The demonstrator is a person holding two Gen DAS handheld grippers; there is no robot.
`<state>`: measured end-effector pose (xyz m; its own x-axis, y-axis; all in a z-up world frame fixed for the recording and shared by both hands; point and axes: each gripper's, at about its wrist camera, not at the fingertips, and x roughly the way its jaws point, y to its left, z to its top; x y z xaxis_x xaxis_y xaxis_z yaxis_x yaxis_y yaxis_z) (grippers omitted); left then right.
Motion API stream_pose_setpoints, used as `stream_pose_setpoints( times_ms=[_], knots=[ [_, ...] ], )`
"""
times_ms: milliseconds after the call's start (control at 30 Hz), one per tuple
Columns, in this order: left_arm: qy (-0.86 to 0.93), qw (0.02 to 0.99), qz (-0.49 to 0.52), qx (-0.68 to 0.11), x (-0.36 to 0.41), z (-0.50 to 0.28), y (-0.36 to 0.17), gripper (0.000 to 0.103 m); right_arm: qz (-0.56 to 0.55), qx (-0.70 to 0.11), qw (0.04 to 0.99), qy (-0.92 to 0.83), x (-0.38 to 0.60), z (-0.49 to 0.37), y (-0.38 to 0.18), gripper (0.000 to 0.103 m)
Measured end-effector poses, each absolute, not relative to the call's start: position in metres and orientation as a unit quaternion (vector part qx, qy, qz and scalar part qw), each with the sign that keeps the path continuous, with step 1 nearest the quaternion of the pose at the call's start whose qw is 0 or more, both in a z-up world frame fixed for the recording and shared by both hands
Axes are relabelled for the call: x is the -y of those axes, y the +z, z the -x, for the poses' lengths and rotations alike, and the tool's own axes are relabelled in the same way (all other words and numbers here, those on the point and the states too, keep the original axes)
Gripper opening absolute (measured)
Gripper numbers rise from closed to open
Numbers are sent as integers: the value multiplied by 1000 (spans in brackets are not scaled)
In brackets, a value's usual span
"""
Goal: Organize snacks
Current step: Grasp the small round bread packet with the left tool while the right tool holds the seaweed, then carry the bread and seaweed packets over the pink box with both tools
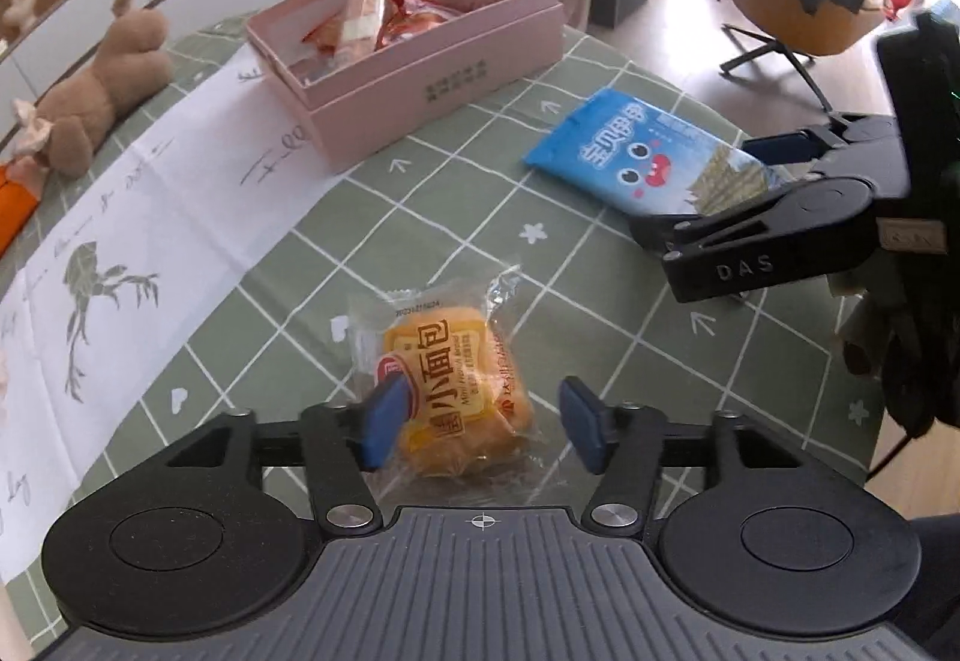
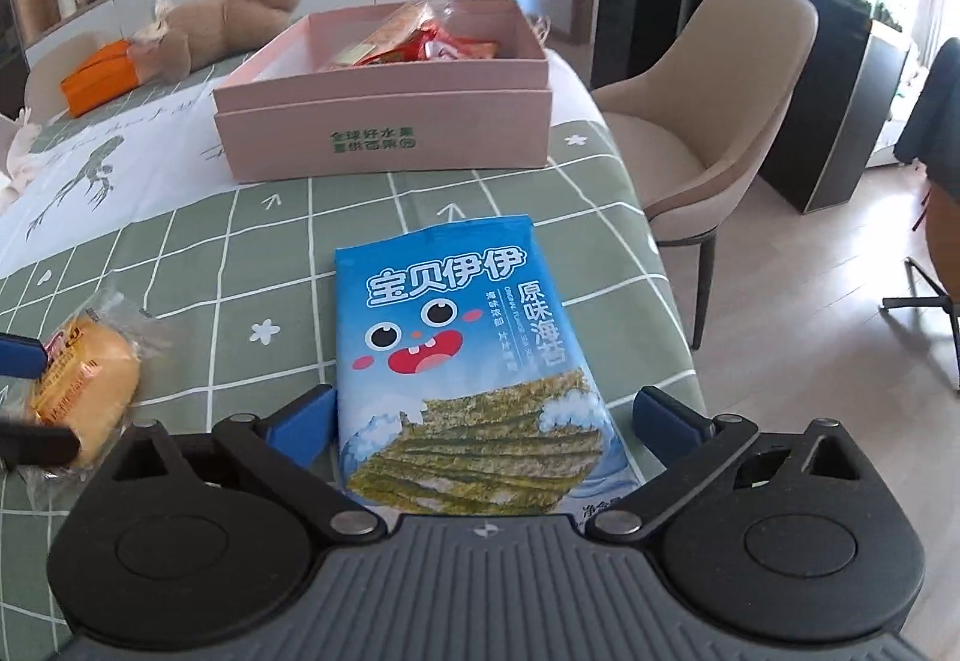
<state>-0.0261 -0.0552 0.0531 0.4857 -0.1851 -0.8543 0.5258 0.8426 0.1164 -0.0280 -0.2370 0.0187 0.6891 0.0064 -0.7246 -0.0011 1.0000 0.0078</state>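
Straddling a small bread bun [image 1: 459,397] in crinkly clear wrap, the left gripper [image 1: 480,424] stood apart, one blue pad brushing the wrapper. To its right, the right gripper [image 2: 483,421] gaped around a flat, glossy blue seaweed packet [image 2: 474,361]. Both lay on the checked tablecloth [image 2: 240,241]; squeezing gently mid-body seemed wisest before lifting toward the pink cardboard box [image 2: 384,139].

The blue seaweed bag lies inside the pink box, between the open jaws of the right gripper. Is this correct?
Not quite. The blue seaweed bag lies on the green checked tablecloth, in front of the pink box, not inside it. It is indeed between the open jaws of the right gripper. The right wrist view shows this.
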Motion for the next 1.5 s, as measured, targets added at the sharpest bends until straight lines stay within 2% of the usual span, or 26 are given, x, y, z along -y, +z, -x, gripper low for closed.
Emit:
stream_pose_setpoints(
  times_ms=[133,400,900,967,1033,1133,1300,1500],
  knots=[
    [-163,849,-129,-485,33,3,42,69,-5,-387,922,-2,238,30,18,103],
    [-132,856,-15,-500,4,-30,32,72,-4,-384,923,0,236,30,18,103],
    [-121,854,5,-507,-10,-6,33,67,10,-436,899,41,215,-16,26,103],
    [-116,853,13,-508,-16,-3,34,67,8,-433,900,45,208,-20,27,99],
    [-113,852,18,-511,-22,-2,34,67,27,-435,898,64,196,-18,30,90],
    [-113,851,19,-513,-24,-1,35,67,44,-447,888,100,181,-7,33,84],
    [-111,854,6,-509,-20,1,35,67,56,-459,878,127,172,21,35,84],
    [-117,856,17,-504,-24,3,34,67,55,-465,875,122,174,28,35,90]
  ],
)
